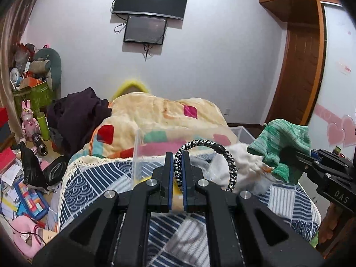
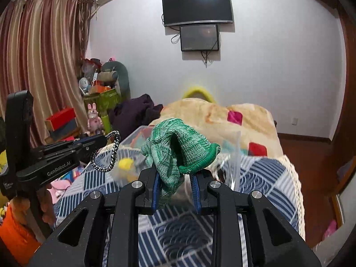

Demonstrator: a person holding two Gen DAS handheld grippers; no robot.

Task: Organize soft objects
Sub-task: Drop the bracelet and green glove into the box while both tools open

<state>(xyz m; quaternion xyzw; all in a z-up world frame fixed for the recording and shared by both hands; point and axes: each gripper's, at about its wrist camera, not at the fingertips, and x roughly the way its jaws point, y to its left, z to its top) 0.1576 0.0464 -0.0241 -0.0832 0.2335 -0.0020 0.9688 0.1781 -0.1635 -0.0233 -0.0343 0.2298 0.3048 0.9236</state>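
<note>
My left gripper (image 1: 177,155) is shut on a black-and-white braided loop (image 1: 227,155), held above the bed; it also shows in the right wrist view (image 2: 104,153). My right gripper (image 2: 175,173) is shut on a green knitted item (image 2: 180,149), which drapes over the fingers; it shows at the right of the left wrist view (image 1: 282,146). A clear plastic bin (image 2: 237,155) sits on the bed in front of both grippers, with a yellow object (image 2: 125,163) inside. A white fluffy item (image 1: 247,169) lies by it.
The bed has a blue patterned cover (image 2: 184,229) and a cream blanket (image 1: 160,113) with coloured patches. A dark garment (image 1: 77,113) lies at its left. Clutter and toys (image 1: 29,133) fill the floor on the left. A wooden door (image 1: 300,71) is at the right.
</note>
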